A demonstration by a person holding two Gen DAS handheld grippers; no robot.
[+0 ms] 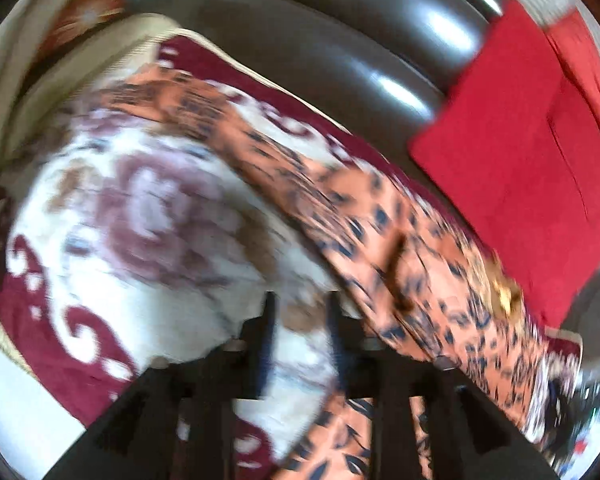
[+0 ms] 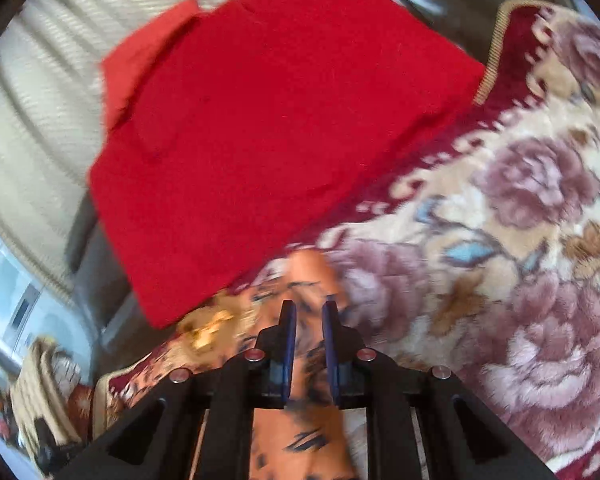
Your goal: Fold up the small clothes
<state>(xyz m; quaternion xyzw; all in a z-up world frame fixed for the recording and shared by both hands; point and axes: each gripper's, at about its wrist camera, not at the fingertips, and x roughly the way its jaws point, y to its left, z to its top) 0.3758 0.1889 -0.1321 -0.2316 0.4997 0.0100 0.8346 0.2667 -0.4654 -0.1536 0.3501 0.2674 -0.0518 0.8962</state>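
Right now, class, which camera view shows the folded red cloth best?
The right wrist view: the folded red cloth fills its centre, nearly whole. The left wrist view shows it only at the right edge, blurred and partly cut off.

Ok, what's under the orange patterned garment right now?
The orange patterned garment lies on the floral blanket, which shows all around it. The red folded cloth sits beside it, partly on the blanket. Anything beneath the garment itself is covered.
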